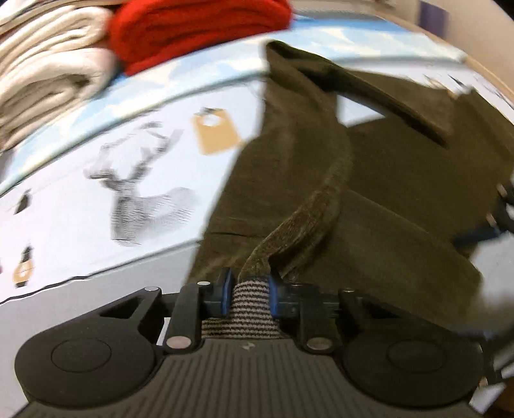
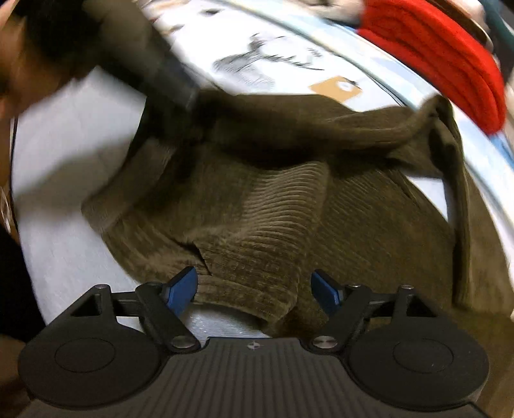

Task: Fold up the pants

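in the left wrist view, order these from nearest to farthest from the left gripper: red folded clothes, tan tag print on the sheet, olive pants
1. olive pants: their striped waistband is pinched in the left gripper.
2. tan tag print: on the sheet, up and left of the pants.
3. red folded clothes: at the far edge, top of the view, beside the cream folded stack.

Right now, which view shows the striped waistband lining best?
Left wrist: the striped waistband lining sits pinched in the left gripper. Right wrist shows only the olive corduroy pants, no lining.
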`<action>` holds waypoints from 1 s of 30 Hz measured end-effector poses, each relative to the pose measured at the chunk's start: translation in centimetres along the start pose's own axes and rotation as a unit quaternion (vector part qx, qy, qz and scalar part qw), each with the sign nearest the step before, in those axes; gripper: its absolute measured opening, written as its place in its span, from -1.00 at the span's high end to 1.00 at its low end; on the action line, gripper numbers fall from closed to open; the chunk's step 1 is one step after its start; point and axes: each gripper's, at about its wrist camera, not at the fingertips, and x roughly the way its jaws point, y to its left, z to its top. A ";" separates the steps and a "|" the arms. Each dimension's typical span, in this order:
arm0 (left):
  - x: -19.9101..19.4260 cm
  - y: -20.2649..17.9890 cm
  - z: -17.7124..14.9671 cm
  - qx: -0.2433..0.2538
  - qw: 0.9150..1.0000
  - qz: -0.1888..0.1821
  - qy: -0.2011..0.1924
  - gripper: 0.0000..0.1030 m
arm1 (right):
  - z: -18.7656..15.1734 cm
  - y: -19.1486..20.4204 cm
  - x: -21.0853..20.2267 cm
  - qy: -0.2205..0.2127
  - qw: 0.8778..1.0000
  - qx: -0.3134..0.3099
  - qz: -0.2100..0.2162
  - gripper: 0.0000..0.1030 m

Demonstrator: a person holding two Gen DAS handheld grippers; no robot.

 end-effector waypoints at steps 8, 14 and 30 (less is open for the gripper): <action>-0.2 5.2 1.9 -0.094 0.990 0.069 -0.080 0.57 | 0.2 1.0 1.2 0.002 0.999 -0.037 0.026 0.10; -0.6 10.2 2.8 -0.206 0.963 0.099 -0.142 0.61 | 0.9 0.5 0.7 -0.035 0.998 -0.007 0.050 0.35; -2.8 15.0 -3.4 -0.392 0.918 -0.018 0.046 -0.45 | -1.0 -5.1 -5.0 -0.117 0.982 0.117 0.093 -0.01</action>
